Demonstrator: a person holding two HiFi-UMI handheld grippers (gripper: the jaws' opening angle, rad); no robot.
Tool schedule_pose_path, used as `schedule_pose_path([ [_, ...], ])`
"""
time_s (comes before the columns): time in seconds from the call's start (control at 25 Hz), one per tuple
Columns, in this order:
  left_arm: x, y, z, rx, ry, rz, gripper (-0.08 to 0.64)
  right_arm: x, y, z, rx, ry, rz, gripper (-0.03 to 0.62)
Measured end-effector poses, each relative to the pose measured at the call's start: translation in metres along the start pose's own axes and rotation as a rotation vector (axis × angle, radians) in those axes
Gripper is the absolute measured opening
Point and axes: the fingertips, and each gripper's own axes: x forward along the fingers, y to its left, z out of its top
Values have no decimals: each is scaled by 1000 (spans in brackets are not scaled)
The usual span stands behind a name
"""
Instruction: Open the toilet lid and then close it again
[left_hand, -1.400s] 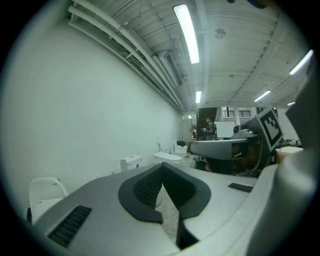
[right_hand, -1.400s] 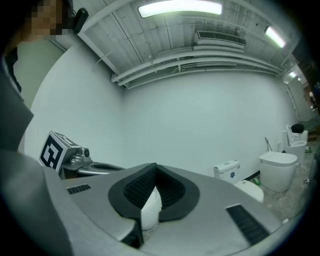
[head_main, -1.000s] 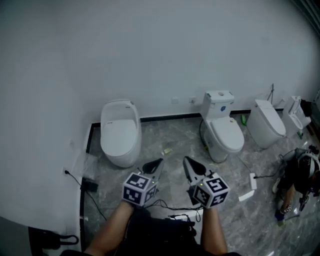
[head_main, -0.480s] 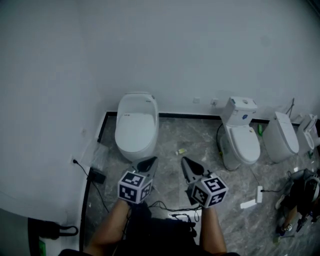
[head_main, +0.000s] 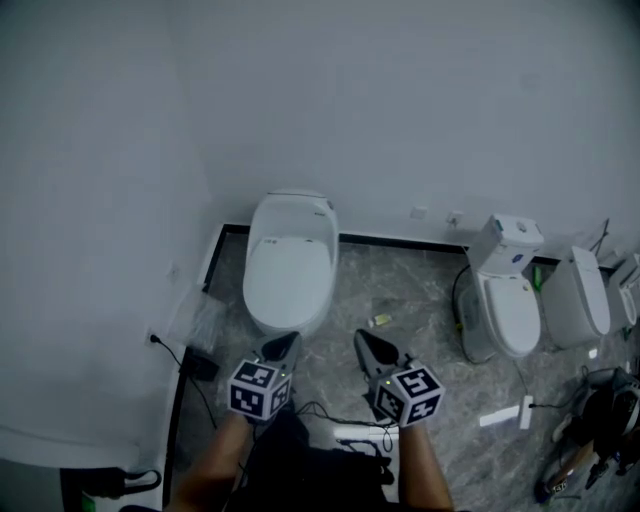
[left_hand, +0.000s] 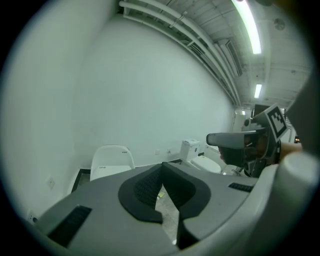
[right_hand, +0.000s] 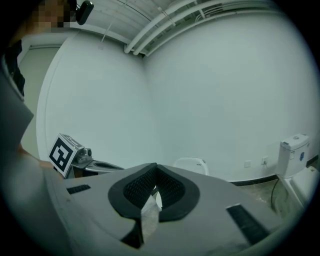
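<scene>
Left gripper (head_main: 282, 346) empty, jaws together. Right gripper (head_main: 369, 346) same, empty. Toilet (head_main: 292, 206) stood at wall (head_main: 400, 100), just ahead of both tips, not touched. Lid (head_main: 288, 280) lay down, closed. I judged lid stiff, smooth, slippery, rather light, hinged at back. Best hold seemed front edge, lifted from under; lowered gently, no slam.

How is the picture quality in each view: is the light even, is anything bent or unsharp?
Head view: dim, bluish, slightly soft, yet the nearest toilet reads clearly. Left gripper view: strong fisheye with black corners; the ceiling lamp glares white; the fingers near the lens look dark. Right gripper view: same fisheye, the wall bends into a curve, light even, no glare.
</scene>
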Motion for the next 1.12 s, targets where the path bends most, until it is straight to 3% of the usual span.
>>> schedule_pose_path([
  [0.4,61,134,-64,-104,127,76,8,132,-16,-43,28,143,18,11],
  [0.68,96,180,-130,-151,233,110,8,186,-41,-88,81,210,-25,11],
  [1.12,156,223,-238,-230,384,166,8,272,-85,-206,144,375,-29,11],
])
